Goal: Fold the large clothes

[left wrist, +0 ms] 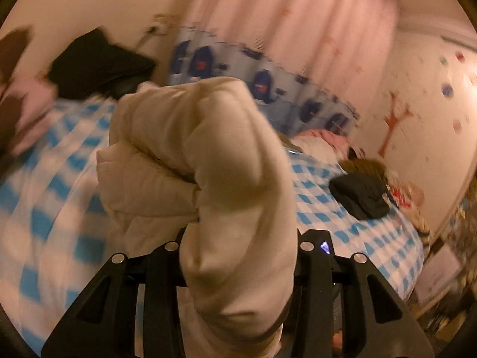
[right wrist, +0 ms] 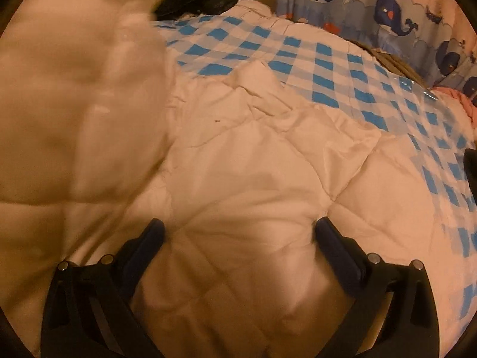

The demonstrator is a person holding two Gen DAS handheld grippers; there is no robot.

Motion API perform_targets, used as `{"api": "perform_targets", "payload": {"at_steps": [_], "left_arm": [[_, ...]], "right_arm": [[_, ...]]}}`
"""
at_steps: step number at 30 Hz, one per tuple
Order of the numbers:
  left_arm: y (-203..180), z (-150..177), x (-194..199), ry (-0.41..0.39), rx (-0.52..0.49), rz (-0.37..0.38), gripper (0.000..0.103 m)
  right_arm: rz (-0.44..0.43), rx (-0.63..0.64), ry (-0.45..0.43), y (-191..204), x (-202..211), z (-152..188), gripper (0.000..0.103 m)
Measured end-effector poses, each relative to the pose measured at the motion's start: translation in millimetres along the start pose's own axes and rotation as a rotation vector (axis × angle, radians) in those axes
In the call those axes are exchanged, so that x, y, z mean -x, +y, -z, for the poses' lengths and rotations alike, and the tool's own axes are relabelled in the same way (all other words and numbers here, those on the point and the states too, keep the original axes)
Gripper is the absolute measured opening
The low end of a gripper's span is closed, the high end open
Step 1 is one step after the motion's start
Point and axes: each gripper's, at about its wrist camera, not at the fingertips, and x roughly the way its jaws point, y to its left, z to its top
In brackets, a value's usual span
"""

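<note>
The bed (right wrist: 328,59), under a blue-and-white checked cover, carries a cream quilted garment (right wrist: 238,179). Beyond the garment lies a black bundle (left wrist: 360,197); behind it, dark clothing (left wrist: 95,62).

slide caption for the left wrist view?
Left gripper shut on a cream quilted padded garment, lifted above the blue-and-white checked bedspread.

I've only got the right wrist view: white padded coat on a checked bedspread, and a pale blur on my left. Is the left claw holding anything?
Observer: Yes. The left claw is shut on a bunched, sleeve-like part of the padded coat.
Operator: Is that part lying on the bed?
Observer: No, it hangs clear above the checked bedspread.
Operator: Anything else on the bed I can't make out?
Observer: A small dark garment lies apart from the coat, near the bed's right edge.
</note>
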Motion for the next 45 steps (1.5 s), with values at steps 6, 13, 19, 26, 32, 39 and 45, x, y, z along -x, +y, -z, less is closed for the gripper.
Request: {"api": "perform_targets", "payload": {"at_steps": [6, 13, 19, 26, 32, 39, 45], "left_arm": [[-76, -4, -42, 0.063, -0.177, 0.055, 0.036], [-167, 57, -146, 0.289, -0.445, 0.045, 0.036], [-211, 109, -181, 0.364, -0.685, -0.008, 0.050], [-229, 136, -174, 0.360, -0.902, -0.018, 0.069], [-231, 133, -151, 0.387, -0.927, 0.004, 0.072], [-176, 76, -54, 0.264, -0.674, 0.099, 0.073], [-74, 22, -115, 0.258, -0.298, -0.121, 0.076]], "right_arm": [[-0.443, -0.581, -0.182, -131, 59, 53, 0.098], [-0.941, -1.044, -0.360, -250, 50, 123, 0.096], [-0.710, -0.831, -0.328, -273, 83, 79, 0.096], [-0.534, -0.428, -0.140, -225, 73, -7, 0.096], [-0.395, -0.161, 0.150, -176, 9, -27, 0.097], [-0.431, -0.261, 0.085, -201, 11, 5, 0.096], [-0.420, -0.290, 0.098, -208, 12, 8, 0.096]]}}
